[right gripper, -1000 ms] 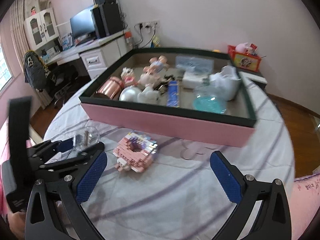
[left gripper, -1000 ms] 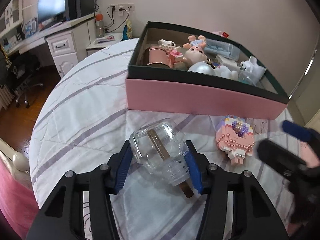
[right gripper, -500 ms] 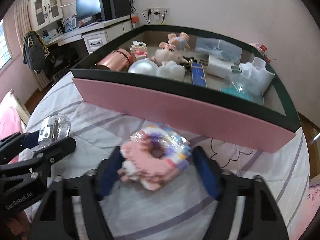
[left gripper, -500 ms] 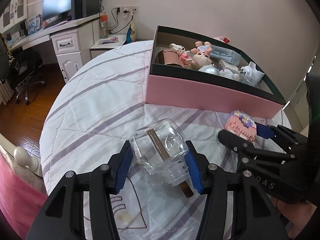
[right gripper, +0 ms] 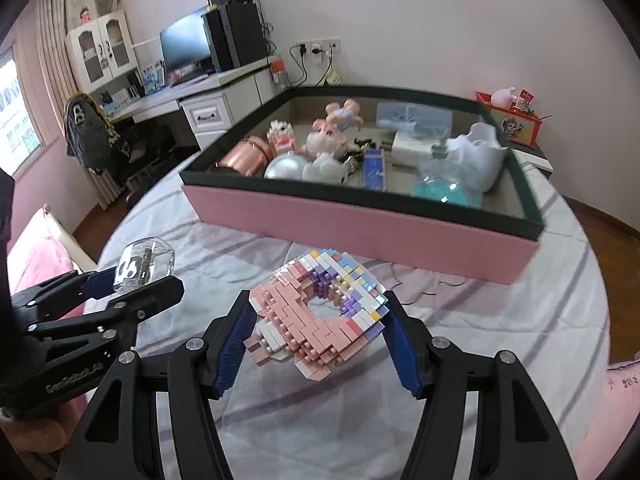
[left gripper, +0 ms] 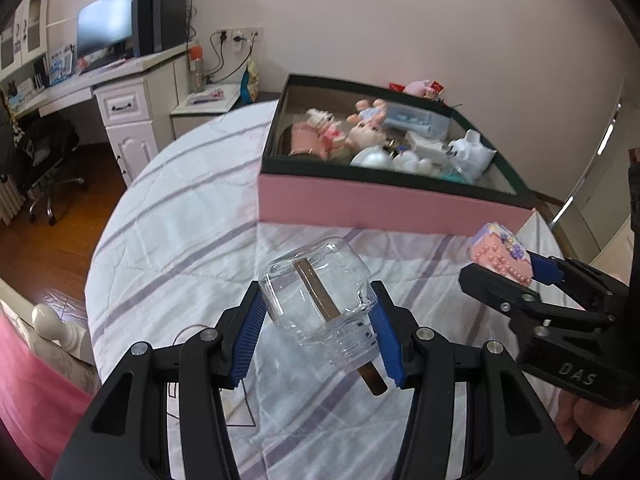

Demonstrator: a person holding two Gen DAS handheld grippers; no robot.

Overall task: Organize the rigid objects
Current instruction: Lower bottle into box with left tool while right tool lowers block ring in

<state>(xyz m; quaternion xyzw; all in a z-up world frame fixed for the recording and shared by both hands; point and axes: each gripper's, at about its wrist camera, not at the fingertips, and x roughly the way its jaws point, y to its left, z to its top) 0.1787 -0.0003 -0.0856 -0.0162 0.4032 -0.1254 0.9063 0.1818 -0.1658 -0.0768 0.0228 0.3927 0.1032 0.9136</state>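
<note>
The pink box [right gripper: 360, 216], its dark rim well ahead on the striped bedcover [left gripper: 180, 216], was already crowded on its left and middle; the near-right corner looked freest. The brick doughnut [right gripper: 320, 312], lying on the cover a second earlier, now hung lifted, clenched in the right gripper [right gripper: 318, 332]. That likely meant both pieces were ready to carry in. The glass bottle [left gripper: 316, 296] stayed gripped by the left gripper [left gripper: 318, 336], clear above the cover, with open room before the box's near wall.
</note>
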